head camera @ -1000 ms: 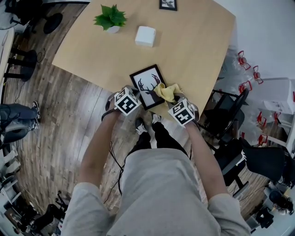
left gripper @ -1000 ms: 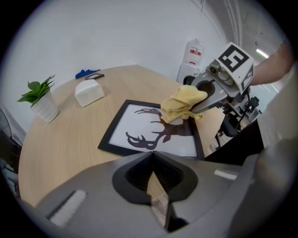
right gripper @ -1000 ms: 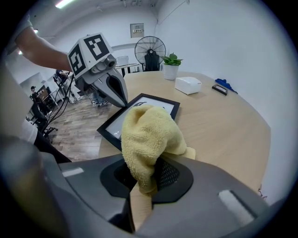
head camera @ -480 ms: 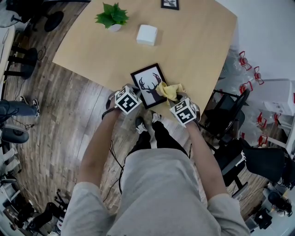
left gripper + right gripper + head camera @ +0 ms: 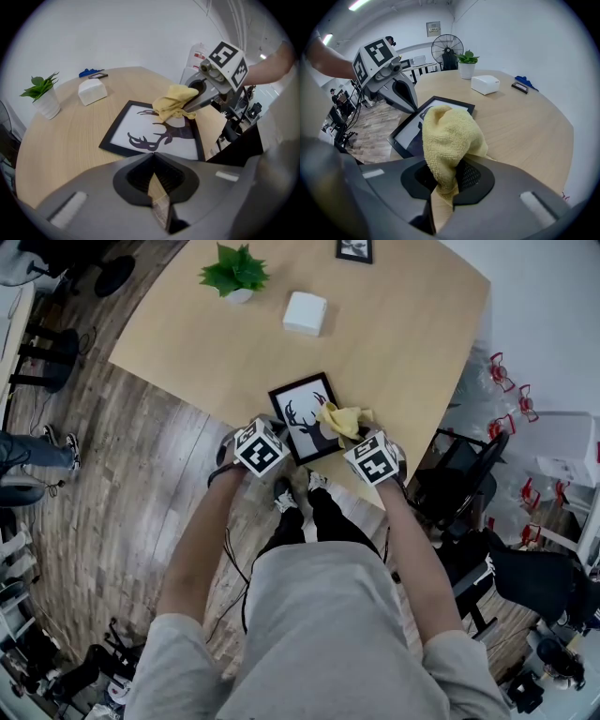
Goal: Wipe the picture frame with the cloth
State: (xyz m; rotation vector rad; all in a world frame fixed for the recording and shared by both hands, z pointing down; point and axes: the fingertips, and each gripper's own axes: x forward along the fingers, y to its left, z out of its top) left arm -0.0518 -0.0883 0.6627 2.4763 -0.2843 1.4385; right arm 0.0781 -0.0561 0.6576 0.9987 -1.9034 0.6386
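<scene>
At the desk's (image 5: 403, 343) far left side, a potted plant (image 5: 234, 270) is standing, with a white box (image 5: 306, 312) sitting near it to the right. Along the near edge, the left hand-held gripper (image 5: 274, 430) is pointing at the picture frame (image 5: 302, 415) from just beside its near left corner. Its jaws are pressing together with nothing between them. The picture frame, black-bordered and bearing a deer silhouette, is lying flat on the desk close to that near edge. A yellow cloth (image 5: 343, 420) is covering part of the frame's right side. The right hand-held gripper (image 5: 364, 439) is pinching this cloth between its jaws, with the fabric bunching up ahead of them. A second small frame (image 5: 354, 248) is lying at the far edge.
</scene>
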